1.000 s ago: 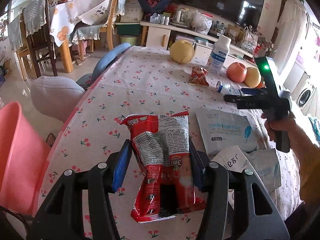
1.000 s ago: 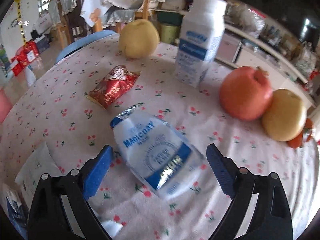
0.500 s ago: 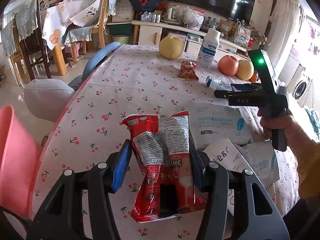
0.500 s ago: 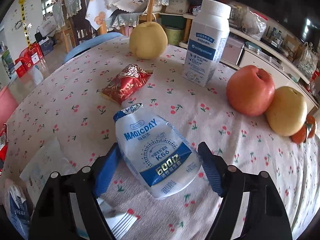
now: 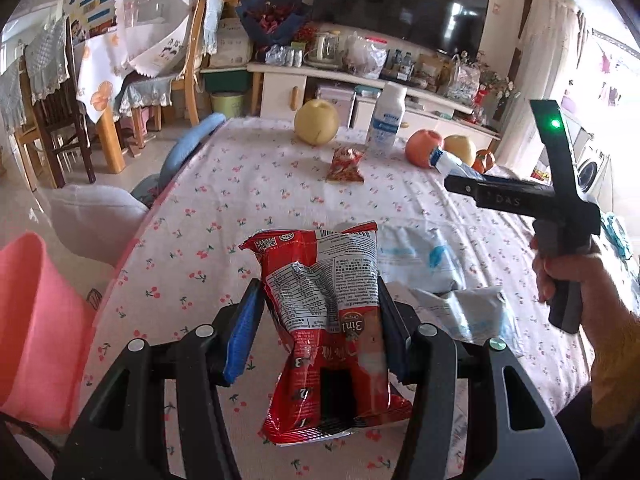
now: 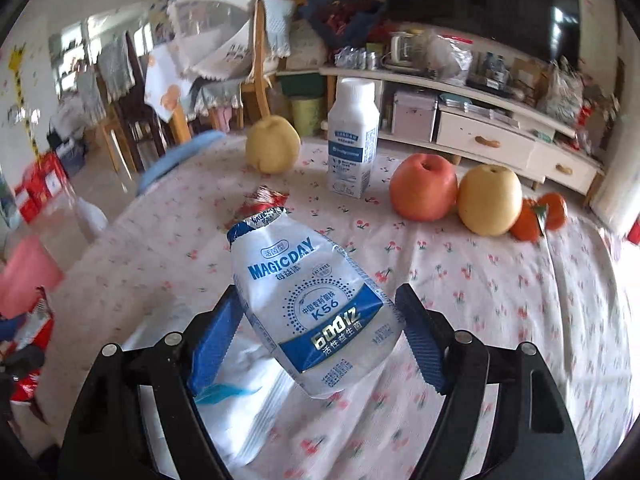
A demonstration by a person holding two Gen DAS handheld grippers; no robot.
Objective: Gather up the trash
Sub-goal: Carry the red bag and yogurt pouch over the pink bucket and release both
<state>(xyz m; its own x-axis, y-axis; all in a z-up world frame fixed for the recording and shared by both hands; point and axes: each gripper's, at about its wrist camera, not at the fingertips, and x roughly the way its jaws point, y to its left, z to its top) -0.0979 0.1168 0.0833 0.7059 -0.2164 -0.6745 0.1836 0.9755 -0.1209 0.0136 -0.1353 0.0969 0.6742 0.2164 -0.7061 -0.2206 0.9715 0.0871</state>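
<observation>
My left gripper [image 5: 320, 292] is shut on a red snack bag [image 5: 316, 264], which hangs upright between its blue pads above the cherry-print tablecloth [image 5: 248, 200]. My right gripper [image 6: 318, 300] is shut on a white and blue drink pouch [image 6: 308, 288] and holds it clear of the table. The left wrist view shows this gripper [image 5: 520, 200] in a hand at the right, the pouch's top [image 5: 440, 158] poking past it. A small red wrapper [image 5: 346, 164] lies further back. Flat white and blue packets [image 5: 416, 256] rest just behind the red bag.
A pink bin [image 5: 32, 320] stands off the table's left edge, beside a blue chair [image 5: 188, 144]. At the far end stand a yellow pear [image 6: 272, 148], a white bottle [image 6: 352, 140], an apple [image 6: 424, 188], another pear [image 6: 490, 200] and oranges [image 6: 540, 216].
The right gripper's pads closed on the drink pouch and lifted it off the cloth. The left gripper rose a little with the red bag still in it.
</observation>
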